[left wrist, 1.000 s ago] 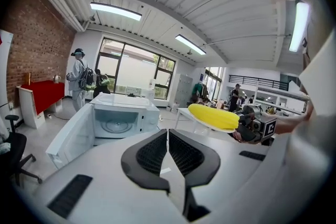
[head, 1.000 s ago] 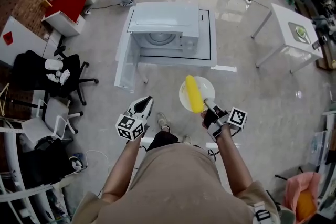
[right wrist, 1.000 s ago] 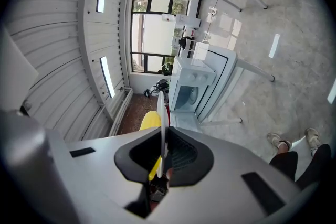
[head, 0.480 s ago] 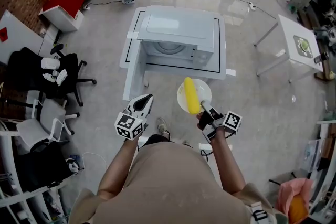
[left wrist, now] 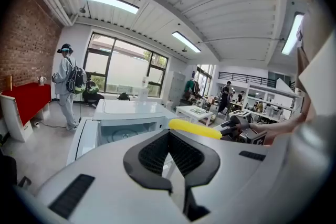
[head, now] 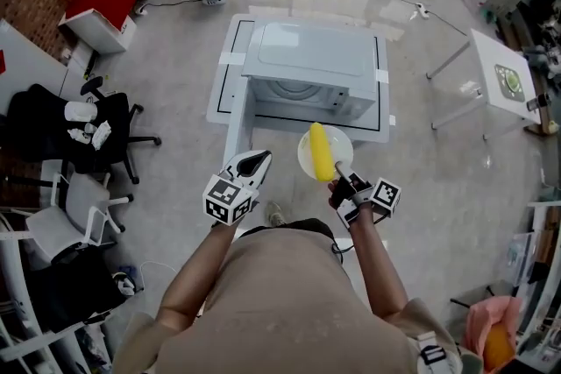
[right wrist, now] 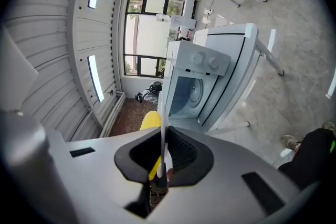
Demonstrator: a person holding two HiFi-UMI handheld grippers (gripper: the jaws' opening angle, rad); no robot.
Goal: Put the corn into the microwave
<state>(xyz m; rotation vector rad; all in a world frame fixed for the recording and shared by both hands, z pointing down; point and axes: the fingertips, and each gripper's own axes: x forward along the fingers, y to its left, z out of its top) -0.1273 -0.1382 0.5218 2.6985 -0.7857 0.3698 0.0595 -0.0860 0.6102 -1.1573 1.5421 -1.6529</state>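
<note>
Short of the open microwave (head: pixel 311 57): your right gripper (head: pixel 344 179) pinches the plate (head: pixel 343 144) carrying the corn (head: pixel 321 151); left gripper (head: pixel 257 158) jaws pressed together, empty. Next: slide it in level.

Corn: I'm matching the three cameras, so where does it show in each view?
Head view: corn at centre, on the plate in front of the microwave.
Left gripper view: corn right of centre, a yellow bar above the jaws.
Right gripper view: corn lower left of centre, just above the jaws.
Shared landmark: the open microwave.
</note>
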